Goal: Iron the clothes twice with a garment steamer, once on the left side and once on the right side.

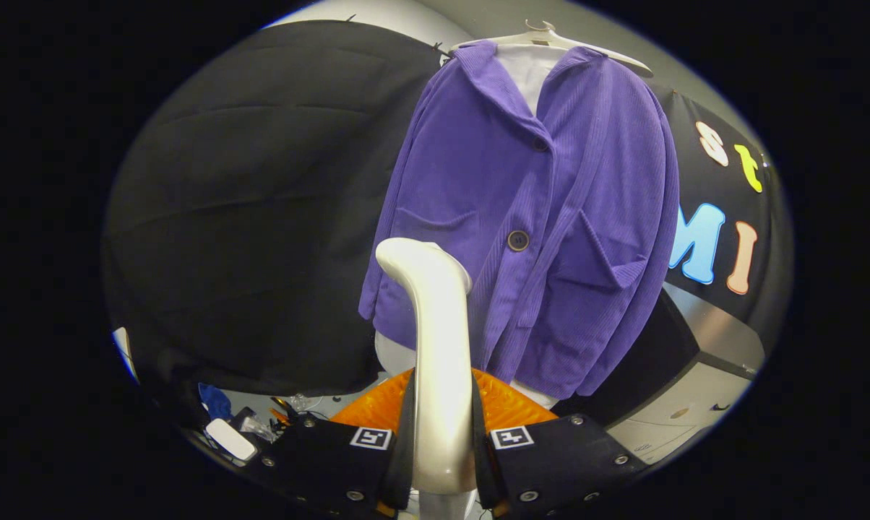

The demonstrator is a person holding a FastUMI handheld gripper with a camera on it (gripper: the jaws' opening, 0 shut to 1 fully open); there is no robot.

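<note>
Gripper clamped on the steamer handle, both fingers pressing. Steamer head sits just ahead of the fingers, at the jacket's lower left panel, touching or nearly. Looks like the left pass is in hand; right side still to do.

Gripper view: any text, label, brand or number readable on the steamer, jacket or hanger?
None readable on the purple jacket, white hanger or garment steamer.
Square markers on the hand-held gripper, whose fingers are shut on the steamer's handle: patterns only, no words.
</note>
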